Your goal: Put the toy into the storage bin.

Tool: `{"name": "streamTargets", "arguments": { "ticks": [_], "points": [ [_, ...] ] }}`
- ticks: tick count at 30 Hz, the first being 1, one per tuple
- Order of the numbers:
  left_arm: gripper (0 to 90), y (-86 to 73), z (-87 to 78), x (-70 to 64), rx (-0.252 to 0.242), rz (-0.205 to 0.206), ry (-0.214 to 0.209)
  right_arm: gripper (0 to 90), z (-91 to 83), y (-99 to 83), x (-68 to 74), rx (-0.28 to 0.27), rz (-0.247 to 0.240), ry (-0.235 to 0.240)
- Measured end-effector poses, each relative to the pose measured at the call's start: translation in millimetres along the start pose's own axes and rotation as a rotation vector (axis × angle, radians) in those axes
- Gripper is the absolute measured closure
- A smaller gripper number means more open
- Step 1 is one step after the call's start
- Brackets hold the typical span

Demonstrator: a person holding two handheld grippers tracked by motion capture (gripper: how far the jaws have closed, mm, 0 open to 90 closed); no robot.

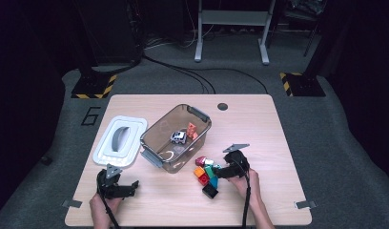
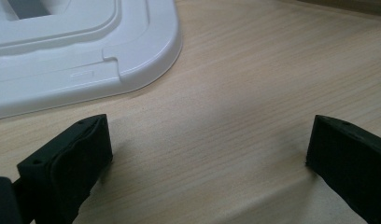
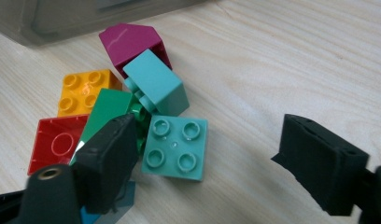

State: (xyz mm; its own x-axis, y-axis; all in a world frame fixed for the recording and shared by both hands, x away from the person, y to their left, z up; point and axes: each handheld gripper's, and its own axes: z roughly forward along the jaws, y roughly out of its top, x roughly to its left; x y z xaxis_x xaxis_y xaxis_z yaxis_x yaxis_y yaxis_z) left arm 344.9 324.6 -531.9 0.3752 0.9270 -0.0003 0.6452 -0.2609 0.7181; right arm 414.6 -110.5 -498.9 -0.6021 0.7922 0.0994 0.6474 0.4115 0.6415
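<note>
The right hand-held gripper (image 3: pixel 202 158) stands wide open and holds nothing, its jaws straddling the near edge of a small heap of bricks (image 1: pixel 207 172) on the counter (image 1: pixel 259 129). The teal brick (image 3: pixel 175 147), studs up, lies between the jaws, nearer the left one. To pick it cleanly, I would centre the jaws on its two flat sides, come down low, and close without nudging the green brick (image 3: pixel 107 114) touching it. It looks a square four-stud piece, glossy, lying flat, so it should hold firm if squeezed evenly. Around it sit a second teal brick, tilted, plus orange, red and magenta ones. The bin (image 1: pixel 176 138) stands just beyond the heap, its lid (image 1: pixel 120 140) off to the left. The left hand-held gripper (image 2: pixel 209 154) rests open and empty over bare counter, near the lid.
</note>
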Motion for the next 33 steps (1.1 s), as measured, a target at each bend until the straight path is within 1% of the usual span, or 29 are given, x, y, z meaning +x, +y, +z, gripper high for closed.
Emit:
{"name": "streamTargets", "arguments": {
  "ticks": [1,2,4,5,6,7,9,10,12,13,14,16,17,18,20,21,25,26,27,29,31,33],
  "points": [
    [0.0,0.2,-0.3,0.1,0.004,0.001,-0.002,28.8,-0.9,-2.3,-0.6,-0.002,-0.011,0.0],
    [0.0,-0.1,0.2,-0.1,-0.002,0.0,0.002,28.8,-0.9,-2.3,-0.6,-0.002,-0.011,0.0],
    [0.0,-0.1,0.2,-0.1,-0.003,-0.001,0.002,36.0,-2.8,-3.4,-0.6,-0.023,-0.01,-0.006],
    [0.0,-0.1,0.2,0.0,-0.002,-0.001,0.002,37.6,-4.0,-3.7,-1.4,-0.018,-0.017,-0.005],
    [0.0,-0.1,0.2,-0.1,-0.003,-0.001,0.002,40.8,-4.7,-3.8,-0.7,-0.02,-0.001,-0.009],
    [0.0,-0.1,0.2,0.0,-0.003,-0.001,0.002,42.9,-5.9,-4.1,-2.1,-0.02,-0.021,-0.002],
    [0.0,-0.1,0.3,0.0,-0.003,-0.001,0.002,43.2,-6.4,-4.3,-1.4,-0.027,-0.029,-0.007],
    [0.0,-0.1,0.2,0.0,-0.002,-0.001,0.001,42.9,-6.3,-4.2,-0.2,-0.025,-0.029,-0.001],
    [0.0,-0.1,0.2,0.0,-0.002,-0.001,0.001,43.0,-5.5,-4.0,1.8,-0.027,-0.022,-0.005],
    [0.0,-0.1,0.3,0.0,-0.002,-0.001,0.001,44.0,-2.8,-3.3,2.7,-0.023,-0.035,0.003],
    [0.0,-0.1,0.3,0.0,-0.003,-0.001,0.001,44.0,-2.8,-3.3,2.7,-0.023,-0.035,0.003],
    [0.0,-0.1,0.2,0.0,-0.002,-0.001,0.001,49.3,-0.4,-3.4,3.6,-0.012,-0.044,-0.003],
    [0.0,-0.1,0.2,0.0,-0.002,-0.001,0.001,52.6,2.0,-3.7,4.1,-0.003,-0.037,0.002],
    [0.0,-0.1,0.2,0.0,-0.002,-0.001,0.001,52.6,2.0,-3.7,4.1,-0.003,-0.037,0.002],
    [0.0,-0.1,0.2,0.0,-0.002,-0.001,0.002,57.4,3.8,-3.8,3.9,0.0,-0.046,0.004],
    [0.0,-0.1,0.3,-0.1,-0.003,-0.001,0.001,57.5,4.4,-3.6,5.3,-0.001,-0.034,-0.003],
    [0.0,-0.1,0.2,0.0,-0.002,-0.001,0.001,58.7,3.6,-3.6,4.6,-0.004,-0.037,-0.006],
    [0.0,0.1,0.1,0.6,-0.001,0.009,0.001,58.8,3.1,-3.6,3.8,-0.002,-0.038,-0.005],
    [0.0,0.1,0.1,0.6,-0.001,0.009,0.001,58.8,3.1,-3.6,3.8,-0.002,-0.038,-0.005],
    [0.0,0.1,0.1,0.6,0.0,0.008,0.002,58.9,2.1,-4.1,1.0,-0.011,-0.029,-0.005],
    [0.0,0.1,0.1,0.6,-0.001,0.008,0.002,59.0,1.7,-4.0,0.2,-0.006,-0.03,-0.005],
    [0.0,0.1,0.1,0.7,0.0,0.008,0.003,59.0,0.6,-3.7,-0.6,-0.01,-0.017,-0.008]
  ]
}}
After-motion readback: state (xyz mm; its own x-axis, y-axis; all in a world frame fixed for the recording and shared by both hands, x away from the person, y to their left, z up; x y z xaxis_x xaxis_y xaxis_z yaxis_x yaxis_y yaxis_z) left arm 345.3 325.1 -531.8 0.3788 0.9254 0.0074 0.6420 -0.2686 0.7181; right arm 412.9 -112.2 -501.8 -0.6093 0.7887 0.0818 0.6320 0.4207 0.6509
